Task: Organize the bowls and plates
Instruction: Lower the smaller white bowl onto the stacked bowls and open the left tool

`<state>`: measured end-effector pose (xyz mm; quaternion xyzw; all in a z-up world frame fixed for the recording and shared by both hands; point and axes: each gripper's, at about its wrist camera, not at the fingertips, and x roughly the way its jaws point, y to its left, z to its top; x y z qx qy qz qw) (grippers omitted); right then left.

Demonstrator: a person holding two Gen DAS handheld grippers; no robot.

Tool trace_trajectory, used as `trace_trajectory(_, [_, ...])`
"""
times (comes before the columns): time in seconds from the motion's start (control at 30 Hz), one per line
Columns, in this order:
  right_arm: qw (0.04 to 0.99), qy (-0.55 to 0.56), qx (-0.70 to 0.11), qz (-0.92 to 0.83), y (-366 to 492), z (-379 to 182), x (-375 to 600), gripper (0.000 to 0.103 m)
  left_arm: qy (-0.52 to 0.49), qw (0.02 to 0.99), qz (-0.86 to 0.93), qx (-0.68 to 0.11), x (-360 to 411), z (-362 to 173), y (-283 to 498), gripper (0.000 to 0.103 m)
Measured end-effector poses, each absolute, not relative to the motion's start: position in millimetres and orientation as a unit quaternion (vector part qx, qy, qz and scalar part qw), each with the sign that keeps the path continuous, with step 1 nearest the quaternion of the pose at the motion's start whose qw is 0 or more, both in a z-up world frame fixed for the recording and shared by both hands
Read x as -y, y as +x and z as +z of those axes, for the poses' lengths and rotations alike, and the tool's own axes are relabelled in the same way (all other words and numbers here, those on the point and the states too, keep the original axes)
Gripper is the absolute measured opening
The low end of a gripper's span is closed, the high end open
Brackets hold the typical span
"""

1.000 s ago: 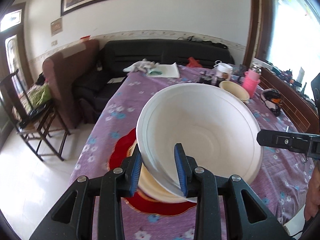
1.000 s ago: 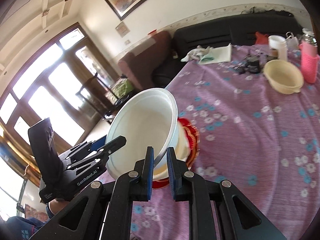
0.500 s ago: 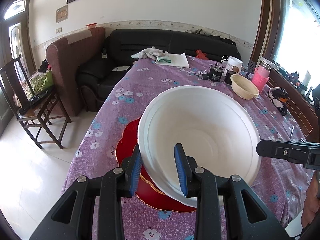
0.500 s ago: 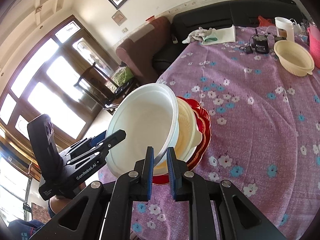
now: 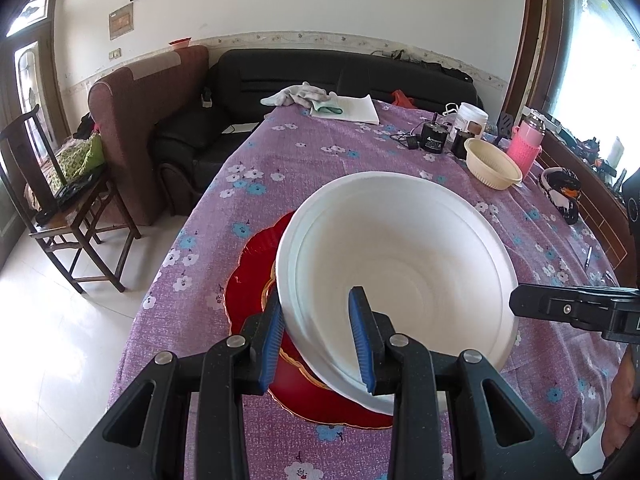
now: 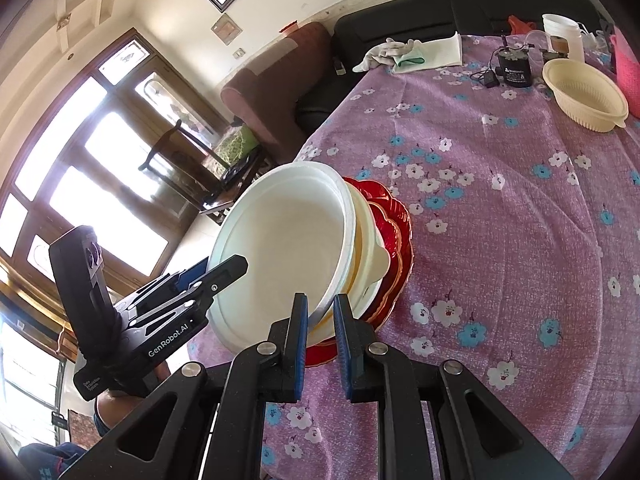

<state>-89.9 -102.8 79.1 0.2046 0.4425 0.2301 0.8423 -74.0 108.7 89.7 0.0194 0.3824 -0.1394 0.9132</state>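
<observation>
Both grippers clamp the white bowl [image 5: 400,256] by its rim, on opposite sides. Left gripper [image 5: 320,344] has its blue pads [image 5: 362,344] either side of the near rim, one pad inside the bowl, one outside, closed to the rim's thickness. Right gripper [image 6: 320,340] does the same on its side, jaws narrow, rim pinched between the pads [image 6: 301,344]. In the left view the right gripper's finger tip [image 5: 560,308] sits at the bowl's right rim; in the right view the left gripper [image 6: 188,288] is at the bowl's left edge.

White bowl is tilted, mouth toward the left camera. It sits over a cream bowl [image 6: 370,248], which rests on the red plate [image 6: 396,236]; whether white bowl touches the cream one can't be told. Stack is near the table's near-left corner, on the purple floral cloth [image 5: 280,152].

Second cream bowl [image 5: 492,164] is well apart at the far right, beside a pink bottle [image 5: 526,146] and white jar [image 5: 472,120]. Folded cloths [image 5: 332,102] lie at the far end, black sofa [image 5: 340,76] behind
</observation>
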Motion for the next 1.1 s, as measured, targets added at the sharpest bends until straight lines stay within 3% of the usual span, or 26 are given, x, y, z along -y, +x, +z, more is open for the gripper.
trace_trajectory(0.33, [0.839, 0.206, -0.446, 0.232, -92.8, 77.8, 102.1, 0.017, 0.021, 0.913, -0.138, -0.382, -108.2, 89.3, -73.9, 0.033])
trace_trajectory(0.6, [0.839, 0.209, -0.445, 0.232, -97.2, 78.7, 103.5, 0.017, 0.022, 0.916, -0.137, -0.376, -109.6, 93.0, -75.8, 0.043])
trace_trajectory(0.93, [0.843, 0.217, -0.438, 0.227, -99.5, 80.4, 115.4, 0.018, 0.022, 0.920, -0.135, -0.366, -109.9, 101.7, -81.3, 0.046])
trace_trajectory(1.1, [0.845, 0.222, -0.432, 0.222, -103.0, 82.3, 122.9, 0.018, 0.025, 0.924, -0.136, -0.357, -107.4, 108.1, -86.8, 0.055])
